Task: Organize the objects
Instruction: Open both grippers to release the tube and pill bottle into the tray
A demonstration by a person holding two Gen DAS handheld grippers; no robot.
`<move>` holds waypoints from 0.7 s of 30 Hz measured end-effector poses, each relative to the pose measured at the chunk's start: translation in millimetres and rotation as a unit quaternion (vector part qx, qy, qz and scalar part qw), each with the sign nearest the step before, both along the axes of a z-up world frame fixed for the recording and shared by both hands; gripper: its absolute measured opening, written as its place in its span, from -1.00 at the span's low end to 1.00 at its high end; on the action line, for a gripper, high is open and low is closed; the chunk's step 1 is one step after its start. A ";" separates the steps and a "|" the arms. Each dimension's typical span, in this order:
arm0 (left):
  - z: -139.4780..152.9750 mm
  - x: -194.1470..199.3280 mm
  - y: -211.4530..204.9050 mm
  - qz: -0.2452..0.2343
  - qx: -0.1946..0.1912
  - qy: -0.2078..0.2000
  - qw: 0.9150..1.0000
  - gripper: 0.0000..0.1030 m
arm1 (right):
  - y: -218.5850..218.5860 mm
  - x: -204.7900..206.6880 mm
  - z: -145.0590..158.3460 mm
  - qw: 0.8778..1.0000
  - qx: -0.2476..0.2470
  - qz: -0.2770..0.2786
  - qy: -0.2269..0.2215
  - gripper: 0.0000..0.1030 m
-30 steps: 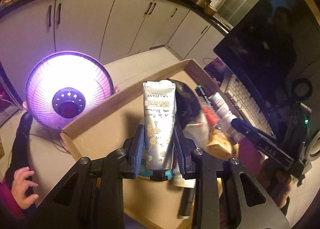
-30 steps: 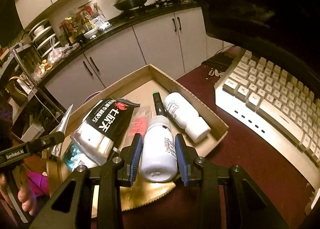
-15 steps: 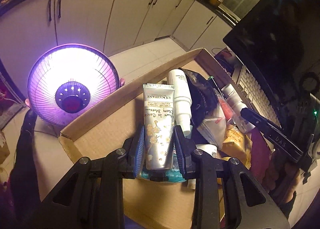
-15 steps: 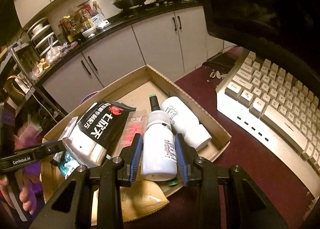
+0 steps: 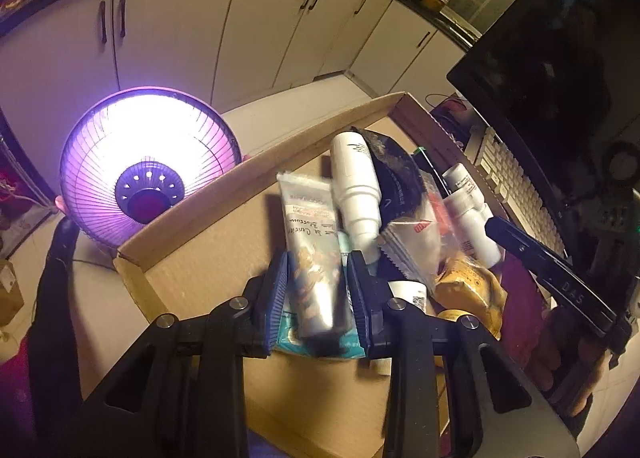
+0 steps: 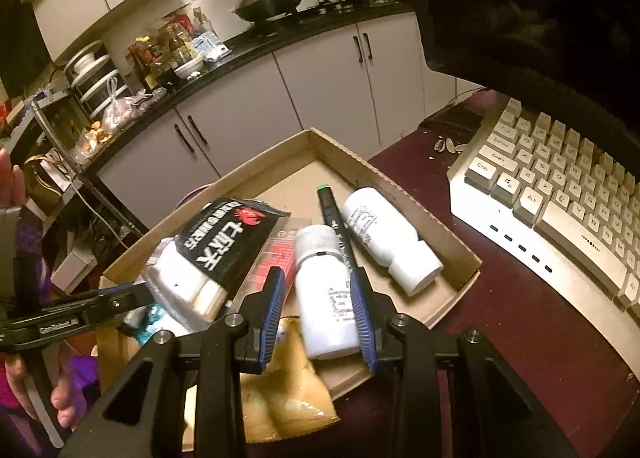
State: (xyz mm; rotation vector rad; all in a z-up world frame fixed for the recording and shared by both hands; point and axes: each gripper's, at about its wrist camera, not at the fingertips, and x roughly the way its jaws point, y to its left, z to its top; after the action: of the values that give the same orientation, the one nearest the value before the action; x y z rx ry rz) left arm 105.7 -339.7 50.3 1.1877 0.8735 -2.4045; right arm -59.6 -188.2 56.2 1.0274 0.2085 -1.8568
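White Chinese characters and a small red crab emblem mark the black snack packet (image 6: 230,236) lying in the cardboard box. The keyboard (image 6: 560,218) beside it shows "Ctrl", "Alt" and "Shift" on its near keys. "GenRobot.AI" is printed in white on the left gripper (image 6: 60,328), and "DAS" on the right gripper (image 5: 570,294). Cursive lettering on the hand cream tube (image 5: 310,242) is too blurred to read; fine print on the white bottle (image 6: 326,294) is too small.
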 end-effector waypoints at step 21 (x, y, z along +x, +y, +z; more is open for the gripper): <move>29.3 -3.4 50.1 -0.013 -0.100 0.003 0.995 -0.28 | 65.1 61.7 22.7 1.000 -0.014 0.002 0.015 0.02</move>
State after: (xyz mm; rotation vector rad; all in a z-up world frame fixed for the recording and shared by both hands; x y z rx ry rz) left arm 102.2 -289.6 79.6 1.1216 0.6036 -2.4513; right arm 2.2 -123.1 78.9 0.9796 0.2015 -1.8675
